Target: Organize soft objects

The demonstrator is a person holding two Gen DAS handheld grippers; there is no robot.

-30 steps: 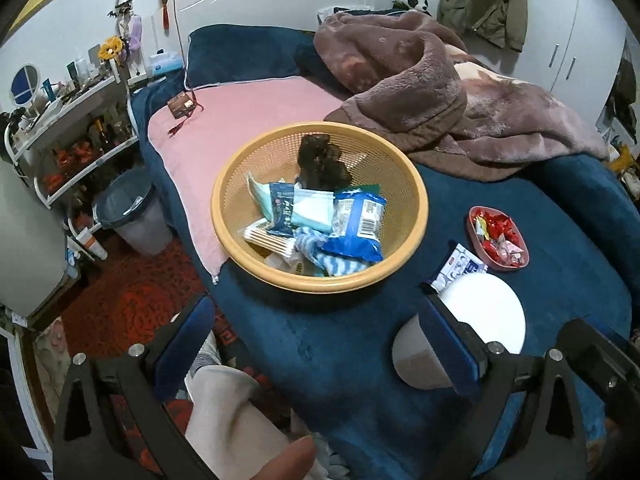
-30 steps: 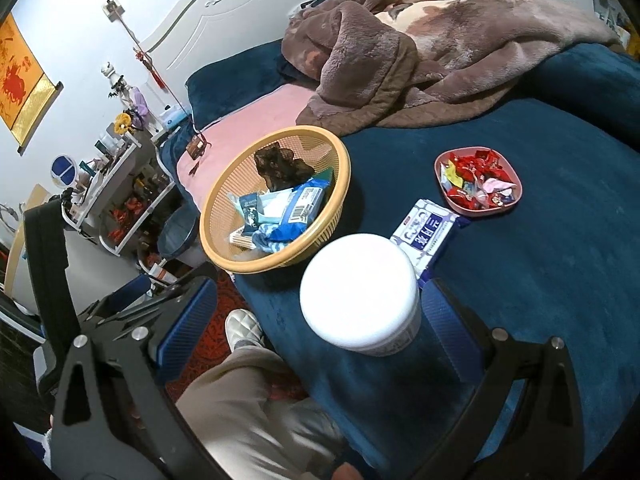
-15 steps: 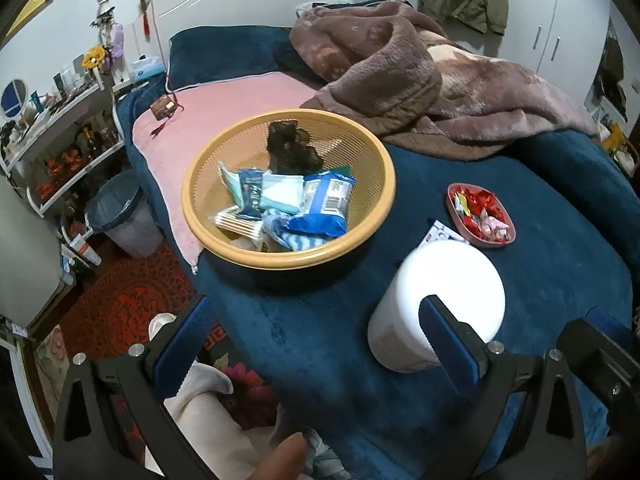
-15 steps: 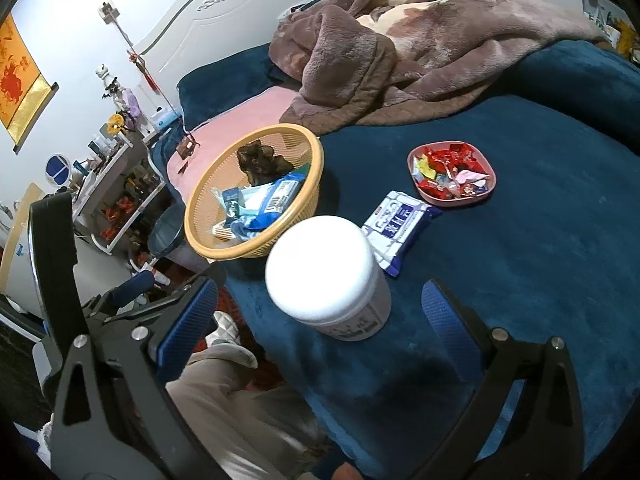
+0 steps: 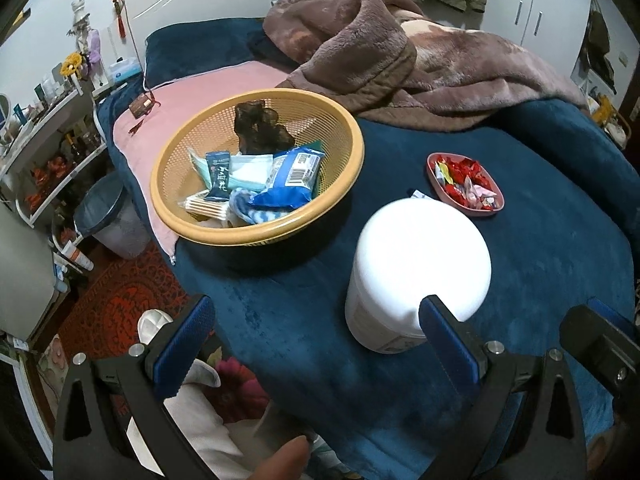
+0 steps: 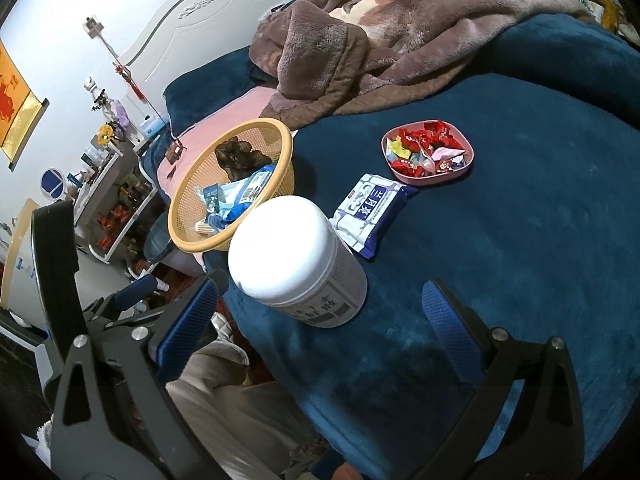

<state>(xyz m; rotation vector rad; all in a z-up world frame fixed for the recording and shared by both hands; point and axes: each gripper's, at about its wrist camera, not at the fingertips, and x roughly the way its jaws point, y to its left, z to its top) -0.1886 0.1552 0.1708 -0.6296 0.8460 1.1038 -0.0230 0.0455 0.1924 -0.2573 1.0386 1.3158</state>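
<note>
Both grippers sit wide apart and empty. The right gripper (image 6: 320, 332) hangs just short of the tall white plastic lidded tub (image 6: 296, 260), so it probably wants a square, low approach before squeezing. Beyond the tub lies a flat blue-white soft packet (image 6: 370, 214). Further left, the round yellow mesh basket (image 5: 352, 152) holds packets and cloth; the small pink dish (image 6: 466, 162) holds red candies. The left gripper (image 5: 316, 344) waits nearby.

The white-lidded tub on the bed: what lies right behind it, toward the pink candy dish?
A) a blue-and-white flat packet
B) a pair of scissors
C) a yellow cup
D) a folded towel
A: in the right wrist view a blue-and-white packet lies on the bedspread between the white-lidded tub and the pink candy dish.
</note>
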